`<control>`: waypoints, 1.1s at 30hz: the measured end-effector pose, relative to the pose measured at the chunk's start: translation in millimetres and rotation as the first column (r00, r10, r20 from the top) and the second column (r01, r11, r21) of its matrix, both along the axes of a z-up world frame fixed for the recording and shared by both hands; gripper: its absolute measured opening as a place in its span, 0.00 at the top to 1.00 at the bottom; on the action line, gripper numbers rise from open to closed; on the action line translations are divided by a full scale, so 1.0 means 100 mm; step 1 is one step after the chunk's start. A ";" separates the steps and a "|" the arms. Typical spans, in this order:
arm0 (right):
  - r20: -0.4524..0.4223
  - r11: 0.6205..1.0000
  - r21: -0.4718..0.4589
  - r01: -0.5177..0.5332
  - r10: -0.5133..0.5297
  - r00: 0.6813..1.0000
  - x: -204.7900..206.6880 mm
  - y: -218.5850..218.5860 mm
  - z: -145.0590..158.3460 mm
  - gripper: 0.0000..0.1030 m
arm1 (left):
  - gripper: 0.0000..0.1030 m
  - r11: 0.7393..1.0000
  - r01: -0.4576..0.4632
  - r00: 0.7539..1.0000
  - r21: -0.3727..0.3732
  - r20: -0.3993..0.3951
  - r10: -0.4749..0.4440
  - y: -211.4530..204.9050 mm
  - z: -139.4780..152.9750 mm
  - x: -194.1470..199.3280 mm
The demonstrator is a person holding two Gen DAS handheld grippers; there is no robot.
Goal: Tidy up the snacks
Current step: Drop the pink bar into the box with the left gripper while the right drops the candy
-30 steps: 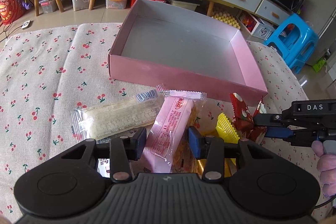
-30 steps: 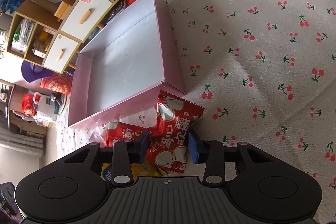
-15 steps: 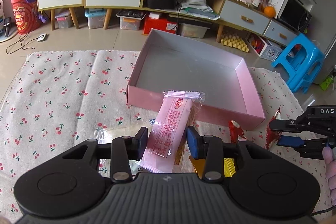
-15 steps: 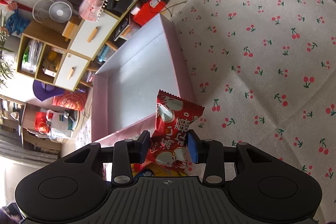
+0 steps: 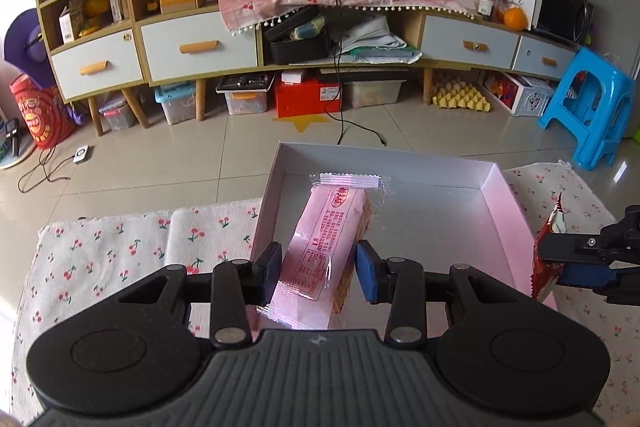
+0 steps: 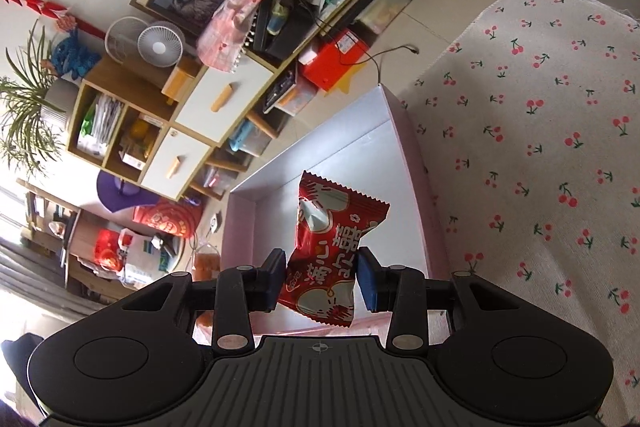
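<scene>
Cherry-print cloth (image 5: 120, 251) covers the floor at the bottom of both frames, with tiled floor and a low wooden cabinet (image 5: 200, 43) across the upper half of the left wrist view. Your left hand-held gripper (image 5: 316, 263) pinches a long pink snack packet (image 5: 328, 247), held up at frame centre over the near left part of the open pink box (image 5: 504, 211). Your right hand-held gripper (image 6: 321, 275) is clamped on a red snack packet (image 6: 332, 239) at the centre of its view, above the box's (image 6: 412, 163) near wall. In the left wrist view that red packet (image 5: 548, 255) shows at the right edge, just beside the box's right wall.
</scene>
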State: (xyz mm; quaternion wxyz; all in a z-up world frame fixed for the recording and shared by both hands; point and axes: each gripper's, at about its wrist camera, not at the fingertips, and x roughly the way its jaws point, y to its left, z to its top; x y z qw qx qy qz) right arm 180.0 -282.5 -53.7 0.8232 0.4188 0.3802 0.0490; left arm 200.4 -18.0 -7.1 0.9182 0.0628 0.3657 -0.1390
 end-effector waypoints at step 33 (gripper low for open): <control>-0.073 0.976 -0.183 -0.122 0.110 0.991 0.16 0.19 -0.17 0.61 | 0.70 0.996 -0.060 0.973 0.065 -0.220 0.072 0.18 -0.18 -0.21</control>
